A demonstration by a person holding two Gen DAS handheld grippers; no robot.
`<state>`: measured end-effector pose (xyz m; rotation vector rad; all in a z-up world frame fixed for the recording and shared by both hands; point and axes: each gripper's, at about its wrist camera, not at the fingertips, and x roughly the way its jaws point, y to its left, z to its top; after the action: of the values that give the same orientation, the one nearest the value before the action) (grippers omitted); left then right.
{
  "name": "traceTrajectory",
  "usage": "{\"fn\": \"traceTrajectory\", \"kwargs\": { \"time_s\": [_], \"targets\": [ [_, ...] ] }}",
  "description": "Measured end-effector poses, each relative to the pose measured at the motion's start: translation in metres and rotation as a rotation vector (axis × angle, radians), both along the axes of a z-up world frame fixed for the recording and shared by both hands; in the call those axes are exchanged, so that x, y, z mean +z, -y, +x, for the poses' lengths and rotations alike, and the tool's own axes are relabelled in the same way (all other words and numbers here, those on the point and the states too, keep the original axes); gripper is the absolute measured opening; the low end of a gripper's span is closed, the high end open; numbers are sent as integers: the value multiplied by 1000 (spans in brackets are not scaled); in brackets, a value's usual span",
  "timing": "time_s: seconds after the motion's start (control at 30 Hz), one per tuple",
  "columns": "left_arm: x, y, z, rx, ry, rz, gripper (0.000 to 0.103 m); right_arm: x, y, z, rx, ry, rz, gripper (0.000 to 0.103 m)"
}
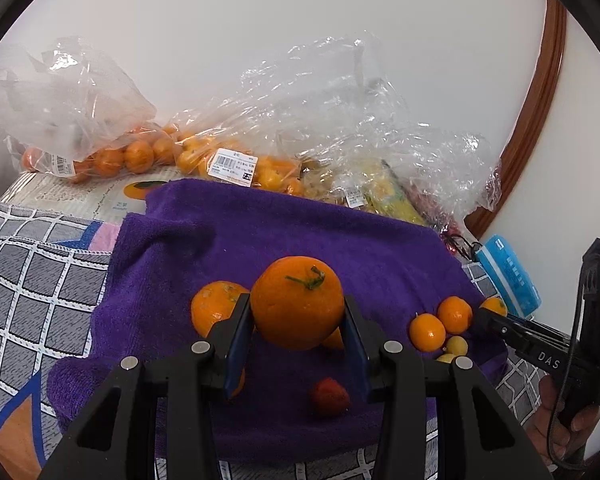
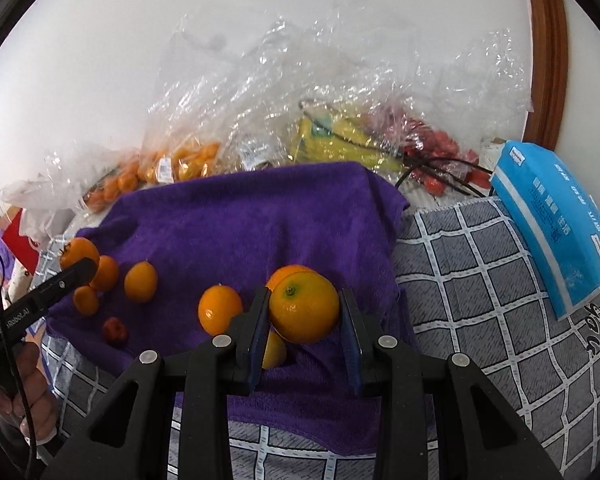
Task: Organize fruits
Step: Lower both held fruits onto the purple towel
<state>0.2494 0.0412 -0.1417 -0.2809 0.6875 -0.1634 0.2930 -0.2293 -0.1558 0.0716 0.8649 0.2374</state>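
My left gripper (image 1: 297,318) is shut on a large orange (image 1: 296,288) with a green stem, held just above the purple towel (image 1: 260,232). A second orange (image 1: 212,308) lies behind its left finger, and a strawberry (image 1: 329,396) lies below. My right gripper (image 2: 305,295) is shut on a smaller orange (image 2: 304,314) over the towel (image 2: 240,220). Another orange (image 2: 288,272) sits behind it and a small yellow fruit (image 2: 275,350) beneath. Loose oranges (image 2: 219,308) (image 2: 141,281) lie to its left. Each view shows the other gripper from the side (image 1: 486,314) (image 2: 85,267).
Clear plastic bags of small oranges (image 1: 140,156) (image 2: 188,164), bananas (image 2: 340,140) and red fruit (image 2: 440,148) line the wall behind the towel. A blue packet (image 2: 556,224) lies on the checked mat (image 2: 480,280) at the right. A wooden frame (image 1: 540,112) curves up the wall.
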Motion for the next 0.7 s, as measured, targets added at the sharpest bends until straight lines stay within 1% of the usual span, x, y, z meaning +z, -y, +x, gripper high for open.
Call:
{"fn": "traceTrajectory", "kwargs": {
  "time_s": [0.17,0.33,0.57,0.7],
  "targets": [
    [-2,1,2,-6,-13,0,41,-4,-5,0,15,-24,-64,33],
    [-6,5,6,-9,-30,20,41,-5,-5,1,18,-38,-74,33],
    [-7,9,7,-17,-34,42,41,-8,-13,1,16,-38,-144,33],
    [-11,12,9,-27,-62,49,41,-8,-13,1,18,-36,-144,33]
  ]
}}
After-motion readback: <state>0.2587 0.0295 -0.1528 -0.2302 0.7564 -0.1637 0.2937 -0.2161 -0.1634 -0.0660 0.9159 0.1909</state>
